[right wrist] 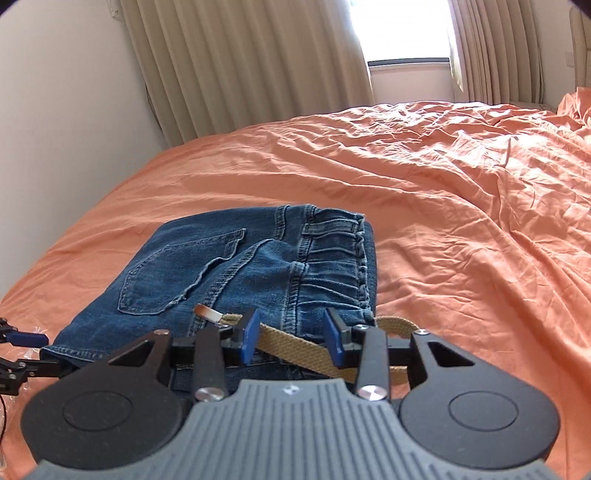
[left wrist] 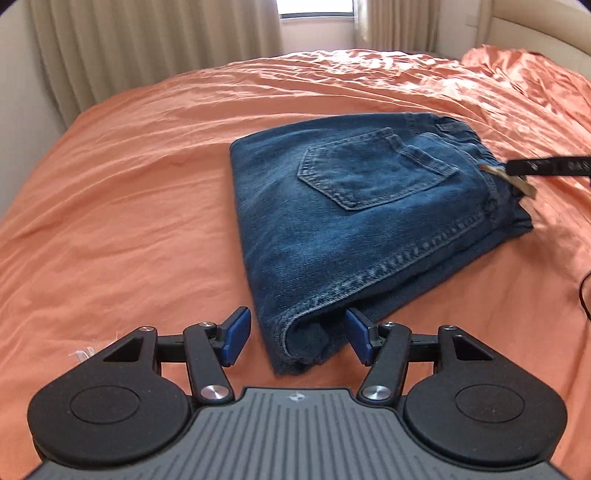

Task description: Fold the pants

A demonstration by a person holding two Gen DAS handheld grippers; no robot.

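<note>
Blue denim pants [left wrist: 354, 218] lie folded into a compact stack on the orange bed, back pocket up; they also show in the right wrist view [right wrist: 236, 273]. My left gripper [left wrist: 297, 334] is open, its blue pads on either side of the stack's near folded corner, not clamping it. My right gripper [right wrist: 291, 332] is open over the waistband end, and a tan woven drawstring [right wrist: 291, 341] runs between its pads. The right gripper's finger [left wrist: 546, 166] shows at the right edge of the left wrist view, by the drawstring's tip.
The orange bedsheet [right wrist: 443, 206] is wrinkled and covers the whole bed [left wrist: 129, 192]. Beige curtains [right wrist: 240, 62] and a bright window stand beyond the far edge. A padded headboard [left wrist: 535, 33] rises at the far right. A white wall is at the left.
</note>
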